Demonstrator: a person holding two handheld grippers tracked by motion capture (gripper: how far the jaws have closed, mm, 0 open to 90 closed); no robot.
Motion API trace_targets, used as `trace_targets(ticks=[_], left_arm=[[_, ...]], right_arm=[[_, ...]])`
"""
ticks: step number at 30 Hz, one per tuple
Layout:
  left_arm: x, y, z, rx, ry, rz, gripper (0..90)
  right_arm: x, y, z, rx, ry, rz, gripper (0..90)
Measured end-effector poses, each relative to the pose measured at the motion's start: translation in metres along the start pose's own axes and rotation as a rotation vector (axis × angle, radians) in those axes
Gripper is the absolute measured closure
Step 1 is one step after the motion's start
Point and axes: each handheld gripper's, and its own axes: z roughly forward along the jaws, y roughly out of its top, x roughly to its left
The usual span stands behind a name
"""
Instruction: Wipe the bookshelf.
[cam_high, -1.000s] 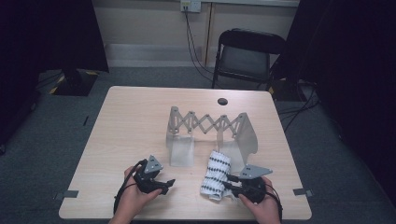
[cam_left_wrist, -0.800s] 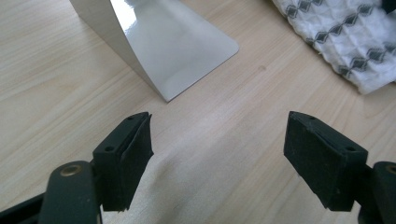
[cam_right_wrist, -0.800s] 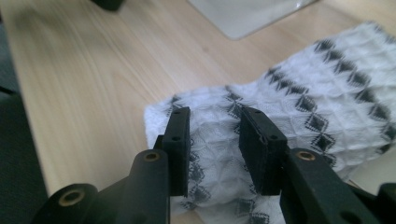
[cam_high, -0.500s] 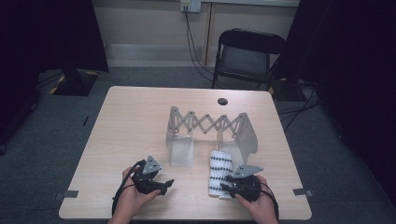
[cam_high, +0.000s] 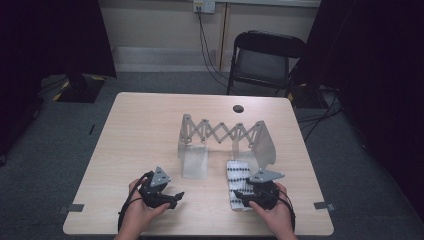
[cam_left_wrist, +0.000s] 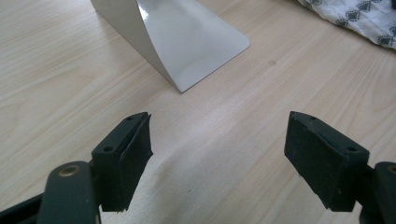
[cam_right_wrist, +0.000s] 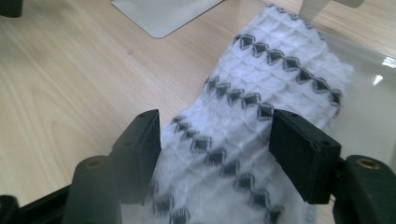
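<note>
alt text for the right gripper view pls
A folded white towel with black diamond stripes lies on a wooden table between the open jaws of the right hand-held gripper, which have just been opening. A grey rack foot sits beyond.

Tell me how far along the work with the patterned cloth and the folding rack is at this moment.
Done: the rolled white cloth lies on the table, beside the rack's foot. In hand: the right gripper straddles the cloth; its jaws have just been opening, and the pads look clear of it. Left: the accordion rack carries nothing, so hanging, if intended, remains. The left gripper is open over bare wood.
</note>
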Motion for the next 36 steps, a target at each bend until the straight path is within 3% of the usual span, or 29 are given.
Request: trace_targets(ticks=[4, 6, 8, 12, 15, 21, 26, 36], left_arm=[[0.003, -0.003, 0.001, 0.012, 0.003, 0.006, 20.5], [0.003, -0.004, 0.001, 0.006, 0.002, -0.014, 20.0], [0.003, -0.004, 0.0, 0.006, 0.005, -0.01, 20.0], [0.004, -0.004, -0.001, 0.012, 0.006, -0.005, 20.5], [0.003, -0.004, -0.003, 0.004, 0.005, -0.009, 20.8], [0.003, -0.003, -0.001, 0.001, 0.005, -0.009, 21.0], [0.003, -0.003, 0.0, 0.002, 0.001, -0.008, 21.2], [0.004, -0.004, -0.001, 0.012, -0.001, -0.001, 21.4]], right_arm=[[0.001, 0.001, 0.016, 0.024, -0.027, -0.011, 30.9], [-0.001, -0.002, 0.02, 0.049, -0.048, -0.022, 37.0], [-0.003, -0.005, 0.019, 0.041, -0.059, -0.021, 43.9], [-0.009, -0.006, 0.008, 0.088, -0.092, -0.025, 68.1], [-0.016, -0.011, -0.004, 0.092, -0.139, 0.006, 73.7], [-0.023, -0.017, -0.012, 0.093, -0.147, 0.041, 73.9], [-0.024, -0.011, -0.003, 0.082, -0.156, 0.046, 71.6], [-0.024, 0.002, 0.021, 0.035, -0.241, 0.041, 65.7]])
